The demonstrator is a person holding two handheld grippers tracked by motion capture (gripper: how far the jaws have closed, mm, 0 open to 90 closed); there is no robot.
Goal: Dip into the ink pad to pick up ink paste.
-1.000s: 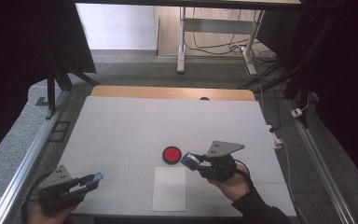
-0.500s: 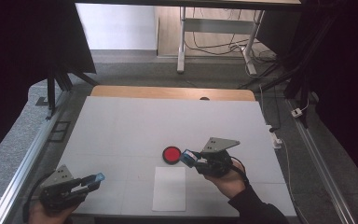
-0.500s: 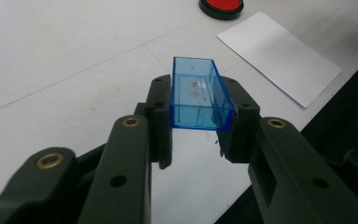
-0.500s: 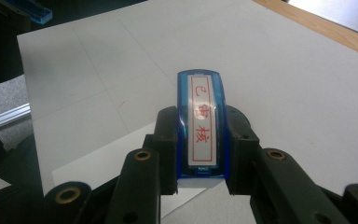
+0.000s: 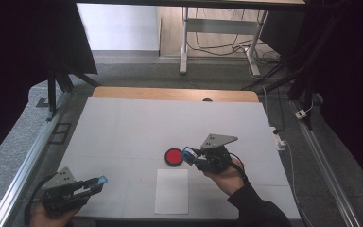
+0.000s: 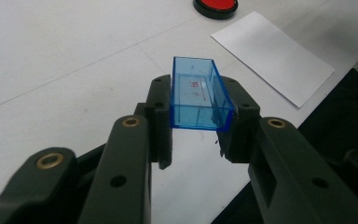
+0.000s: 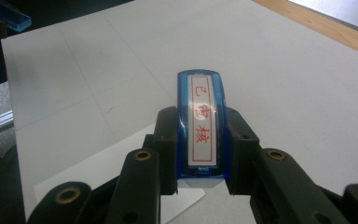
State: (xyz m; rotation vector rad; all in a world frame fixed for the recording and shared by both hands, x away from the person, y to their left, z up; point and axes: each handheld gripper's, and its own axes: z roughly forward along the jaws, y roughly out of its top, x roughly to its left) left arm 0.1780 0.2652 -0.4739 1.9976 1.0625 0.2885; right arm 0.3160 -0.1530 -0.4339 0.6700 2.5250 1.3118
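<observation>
My left gripper (image 5: pixel 97 182) hovers at the table's near left corner, shut on a clear blue open-ended cap (image 6: pixel 196 95); its jaws clamp the cap's two long sides in the left gripper view. My right gripper (image 5: pixel 188 155) is shut on a blue stamp (image 7: pixel 200 126) with a white label and red characters facing up. In the high view that stamp's tip sits just right of a round red ink pad (image 5: pixel 173 156). A white sheet of paper (image 5: pixel 171 190) lies flat just in front of the pad.
The white table top (image 5: pixel 137 127) has a wooden strip (image 5: pixel 170 93) along its far edge. Metal rails run down both sides. A cable and a plug (image 5: pixel 279 142) lie off the right edge. The pad (image 6: pixel 216 5) and paper (image 6: pixel 272 56) lie ahead of the left gripper.
My right gripper has edged a little up and to the left, bringing the stamp closer to the red pad. The left gripper has stayed where it was.
</observation>
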